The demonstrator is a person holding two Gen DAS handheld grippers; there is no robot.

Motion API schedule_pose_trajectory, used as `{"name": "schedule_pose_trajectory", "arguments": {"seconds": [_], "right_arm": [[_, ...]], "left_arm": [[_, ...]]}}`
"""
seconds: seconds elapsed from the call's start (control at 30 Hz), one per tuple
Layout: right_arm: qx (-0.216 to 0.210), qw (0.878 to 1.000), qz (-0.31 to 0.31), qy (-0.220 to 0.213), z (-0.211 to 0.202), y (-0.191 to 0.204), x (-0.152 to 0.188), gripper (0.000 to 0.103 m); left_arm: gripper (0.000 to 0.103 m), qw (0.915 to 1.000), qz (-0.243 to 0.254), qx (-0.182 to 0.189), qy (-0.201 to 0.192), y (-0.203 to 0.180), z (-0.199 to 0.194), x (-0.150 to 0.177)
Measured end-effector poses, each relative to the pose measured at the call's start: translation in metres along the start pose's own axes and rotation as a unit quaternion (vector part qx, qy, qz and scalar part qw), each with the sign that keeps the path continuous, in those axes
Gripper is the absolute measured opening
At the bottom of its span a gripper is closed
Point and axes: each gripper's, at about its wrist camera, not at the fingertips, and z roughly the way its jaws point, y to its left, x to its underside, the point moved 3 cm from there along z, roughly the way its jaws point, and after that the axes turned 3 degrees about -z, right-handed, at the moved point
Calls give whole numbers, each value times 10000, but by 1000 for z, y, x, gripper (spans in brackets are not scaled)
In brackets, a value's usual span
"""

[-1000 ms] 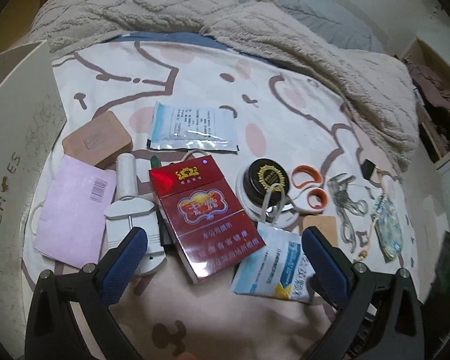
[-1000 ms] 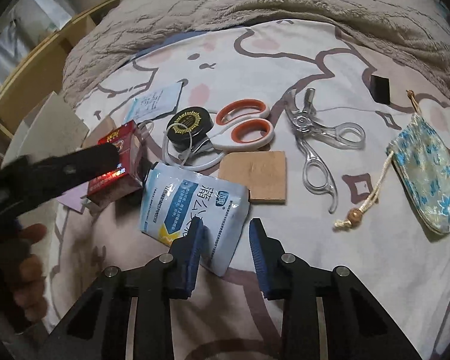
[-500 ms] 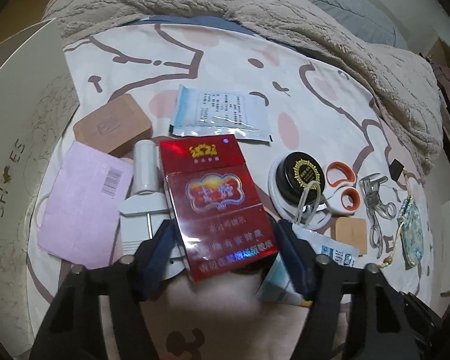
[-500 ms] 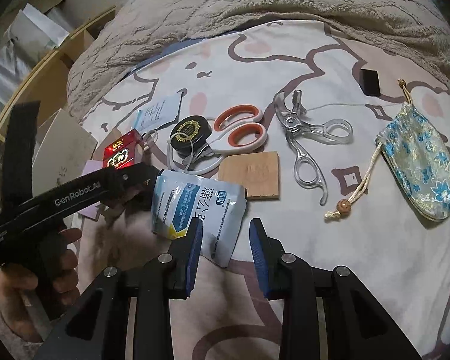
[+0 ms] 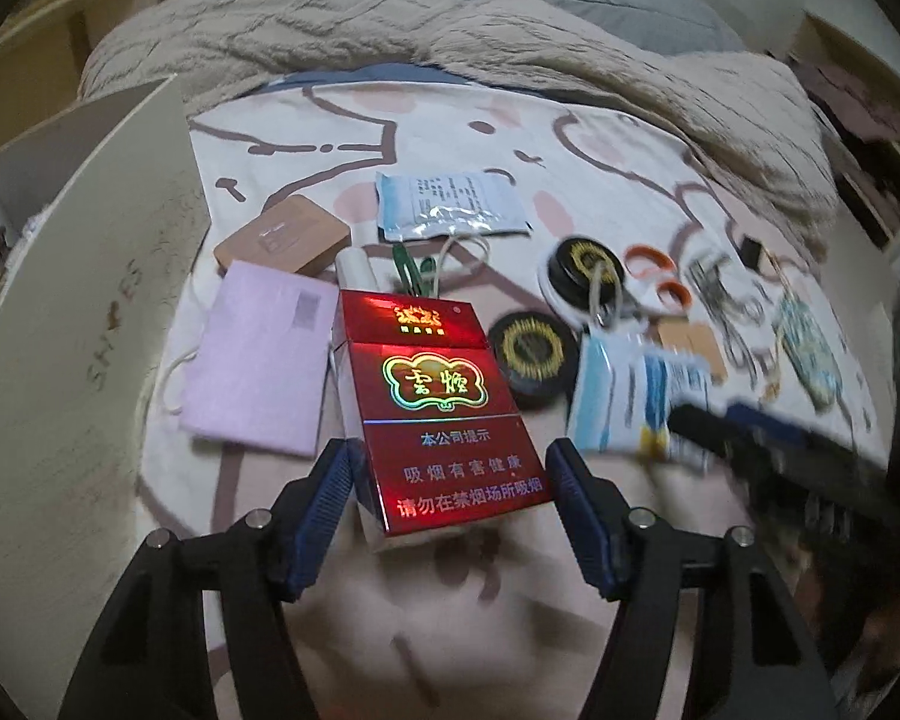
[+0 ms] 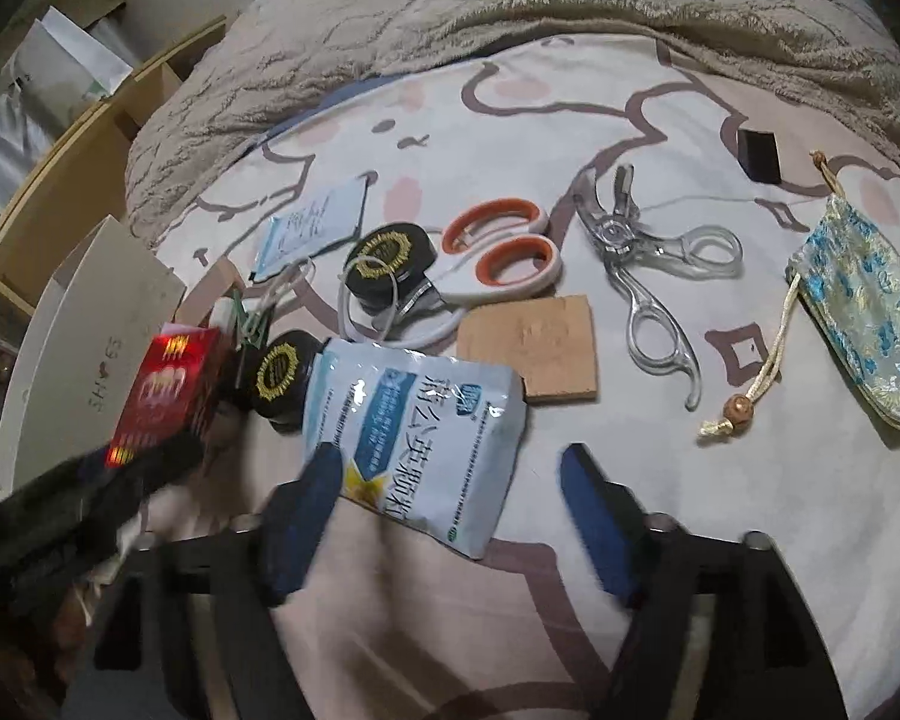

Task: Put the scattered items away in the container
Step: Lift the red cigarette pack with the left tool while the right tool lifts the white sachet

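Observation:
My left gripper is shut on a red cigarette pack and holds it lifted above the bed; the pack also shows in the right wrist view. The white shoe box stands at the left. My right gripper is open, its fingers on either side of the near end of a blue-white pouch, not closed on it. Two black round tins, orange-handled scissors, a clear eyelash curler and a floral drawstring bag lie scattered.
A pink packet, a tan soap box, a white sachet, a brown square card and a small black block lie on the cartoon sheet. A beige blanket is heaped at the back. Wooden shelves stand left.
My left gripper has closed on the red pack and lifted it, uncovering a second black tin. My right gripper has opened wider and moved up over the pouch's near end.

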Motion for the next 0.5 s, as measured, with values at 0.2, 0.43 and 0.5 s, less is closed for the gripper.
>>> {"name": "schedule_pose_trajectory", "arguments": {"seconds": [0.2, 0.43, 0.5], "right_arm": [[132, 9999, 96, -8, 8, 3, -1, 78], [413, 9990, 49, -185, 15, 19, 2, 95], [556, 9983, -33, -191, 19, 24, 3, 95]], "left_arm": [[66, 9992, 362, 152, -27, -2, -21, 29], [65, 9975, 681, 175, 22, -2, -35, 62], [65, 9972, 731, 171, 38, 0, -36, 71]]}}
